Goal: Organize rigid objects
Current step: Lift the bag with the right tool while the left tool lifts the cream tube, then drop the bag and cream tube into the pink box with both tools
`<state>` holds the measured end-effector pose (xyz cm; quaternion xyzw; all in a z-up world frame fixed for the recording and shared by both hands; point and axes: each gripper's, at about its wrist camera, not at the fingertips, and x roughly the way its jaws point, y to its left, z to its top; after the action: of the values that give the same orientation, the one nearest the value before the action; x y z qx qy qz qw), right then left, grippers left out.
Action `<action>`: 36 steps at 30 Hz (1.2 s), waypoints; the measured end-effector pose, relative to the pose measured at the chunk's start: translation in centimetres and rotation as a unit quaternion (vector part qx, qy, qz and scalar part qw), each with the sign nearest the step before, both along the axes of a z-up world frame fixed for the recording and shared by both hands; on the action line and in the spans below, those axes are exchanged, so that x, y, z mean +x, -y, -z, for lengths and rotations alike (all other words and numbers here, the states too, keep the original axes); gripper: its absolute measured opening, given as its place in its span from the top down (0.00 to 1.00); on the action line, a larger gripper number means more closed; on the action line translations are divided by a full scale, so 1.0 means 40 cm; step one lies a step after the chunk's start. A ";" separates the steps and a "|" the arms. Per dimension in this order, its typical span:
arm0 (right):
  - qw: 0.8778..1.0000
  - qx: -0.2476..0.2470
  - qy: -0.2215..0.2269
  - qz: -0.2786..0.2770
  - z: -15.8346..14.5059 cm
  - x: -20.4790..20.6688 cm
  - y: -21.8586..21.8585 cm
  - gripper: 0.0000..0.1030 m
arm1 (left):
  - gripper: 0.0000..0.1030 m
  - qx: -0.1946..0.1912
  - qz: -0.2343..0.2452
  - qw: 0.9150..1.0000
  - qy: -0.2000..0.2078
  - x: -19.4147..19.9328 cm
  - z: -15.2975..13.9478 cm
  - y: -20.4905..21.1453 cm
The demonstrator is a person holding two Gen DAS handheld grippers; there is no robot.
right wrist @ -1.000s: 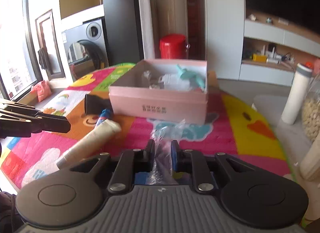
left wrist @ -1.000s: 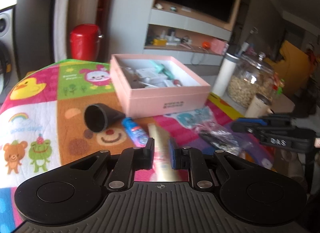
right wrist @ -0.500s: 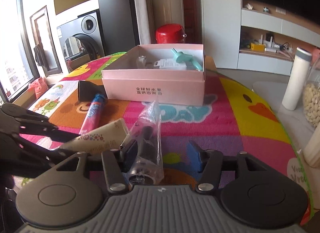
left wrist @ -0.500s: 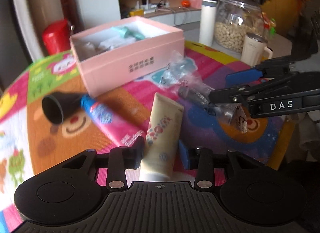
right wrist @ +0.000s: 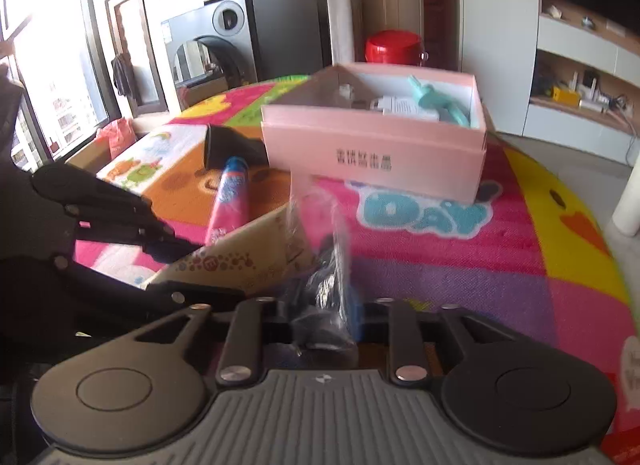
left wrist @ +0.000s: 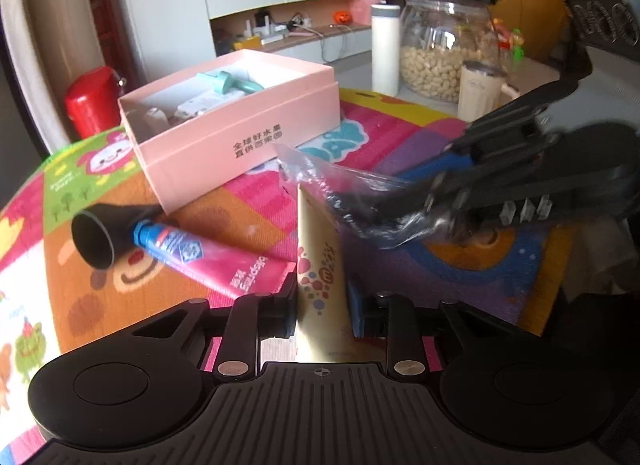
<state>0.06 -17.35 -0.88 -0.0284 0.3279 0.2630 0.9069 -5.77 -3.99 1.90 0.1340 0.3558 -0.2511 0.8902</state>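
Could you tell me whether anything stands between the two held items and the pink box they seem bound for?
Nothing visible does. The left gripper is shut on the cream tube, the right gripper on the plastic-bagged item. Only bare mat lies before the open-topped pink box; the pink tube and black funnel lie left of that path.

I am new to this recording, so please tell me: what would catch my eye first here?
The open pink box stands mid-mat on the bright cartoon mat, already holding items. In front of it, the left gripper clamps a cream tube, and the right gripper clamps a dark item in a clear plastic bag.
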 end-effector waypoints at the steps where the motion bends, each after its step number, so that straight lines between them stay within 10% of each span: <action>1: 1.000 0.009 0.004 0.004 -0.015 -0.004 0.013 0.91 | 0.75 -0.010 -0.002 1.000 0.001 -0.001 -0.005 -0.004; 10: 0.998 0.012 0.055 0.021 -0.110 -0.025 0.051 0.95 | 0.75 -0.036 -0.015 0.999 0.013 -0.008 -0.044 -0.028; 15: 0.999 -0.013 0.027 0.017 -0.050 -0.008 0.026 0.41 | 0.75 -0.030 -0.020 0.999 -0.015 0.000 -0.022 -0.031; 23: 0.999 -0.048 0.007 0.010 0.047 0.006 -0.022 0.50 | 0.73 -0.011 -0.012 1.000 -0.012 -0.006 0.009 -0.029; 26: 0.999 -0.046 -0.002 0.011 0.035 0.008 -0.018 0.79 | 0.73 -0.035 -0.020 0.999 -0.018 0.000 0.011 -0.045; 36: 0.999 0.016 0.019 0.026 -0.069 0.008 0.029 0.81 | 0.74 -0.106 -0.017 0.994 0.009 0.043 -0.059 -0.080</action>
<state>0.36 -18.51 1.86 -0.0102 0.3065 0.2444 0.9199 -4.05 -0.78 4.27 0.0352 0.3209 -0.2713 0.9067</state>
